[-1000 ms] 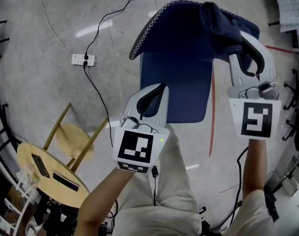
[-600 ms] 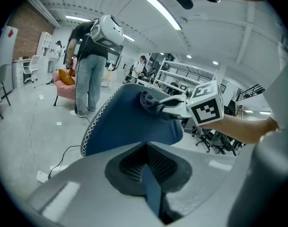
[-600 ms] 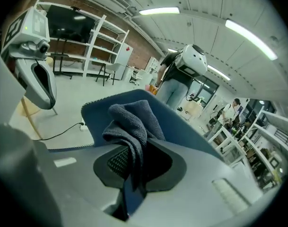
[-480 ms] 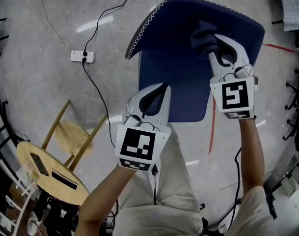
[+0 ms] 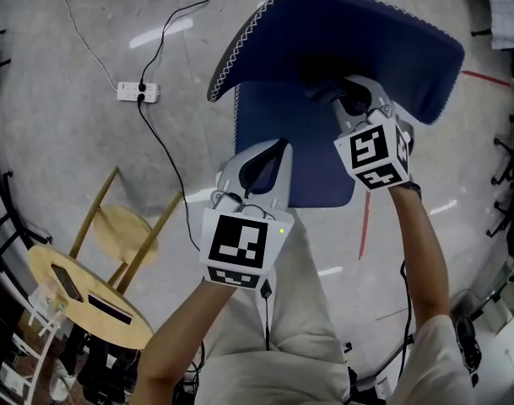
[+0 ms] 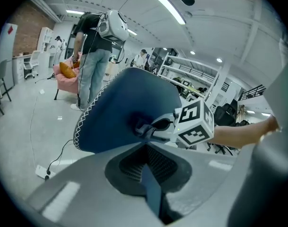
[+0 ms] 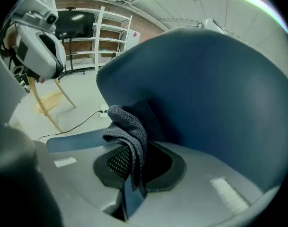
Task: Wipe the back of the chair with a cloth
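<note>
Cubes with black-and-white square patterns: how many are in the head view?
2. One cube rides the grey left gripper, low centre; the other rides the right gripper, by the dark blue chair back. None seems hidden.

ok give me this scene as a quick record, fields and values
chair back: blue, white stitched edge
cloth: dark, hangs from right gripper's jaws, against the chair back
right gripper: shut on the cloth
left gripper: jaws together, no cloth, over the seat
floor: power strip, wooden stool
</note>
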